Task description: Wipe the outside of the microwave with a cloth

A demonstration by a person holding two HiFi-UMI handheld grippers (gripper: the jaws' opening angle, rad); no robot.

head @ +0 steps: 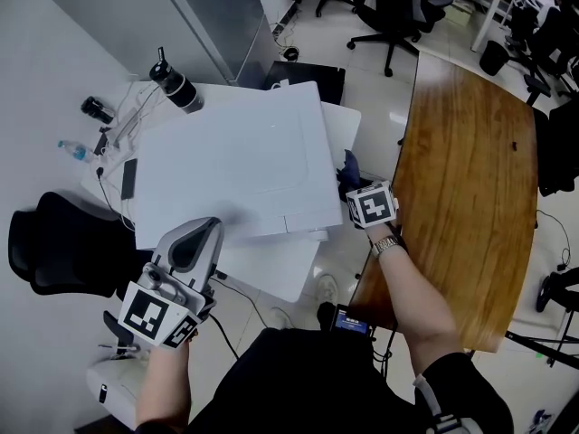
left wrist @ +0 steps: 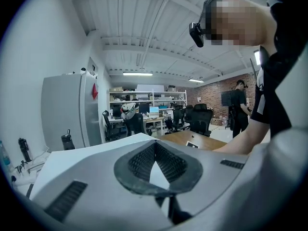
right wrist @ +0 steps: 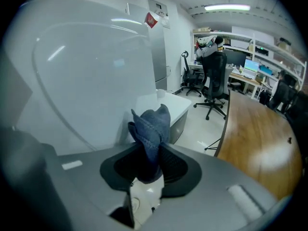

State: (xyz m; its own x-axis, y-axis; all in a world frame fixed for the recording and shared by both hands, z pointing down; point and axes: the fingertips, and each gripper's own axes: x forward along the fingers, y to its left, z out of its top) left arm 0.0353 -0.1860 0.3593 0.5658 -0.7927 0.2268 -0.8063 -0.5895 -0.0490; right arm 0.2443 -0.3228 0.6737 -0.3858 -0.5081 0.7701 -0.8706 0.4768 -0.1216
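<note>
Right gripper [right wrist: 153, 159]: jaws pinching the blue cloth [right wrist: 153, 126], which bunches up out past their tips, just beside the microwave's [head: 235, 156] white right side wall; actual contact can't be made out. Left gripper [left wrist: 155, 153]: jaws pressed together, nothing between them, low at the microwave's near left corner.

Light: bright, even, from ceiling strip lights [right wrist: 227, 7].
Glare: pale sheen on the wooden table [right wrist: 267, 160]; streaks on the microwave [right wrist: 86, 66].
Distortion: both gripper views bulge, corners dark.
Blur: closest foreground slightly soft.
</note>
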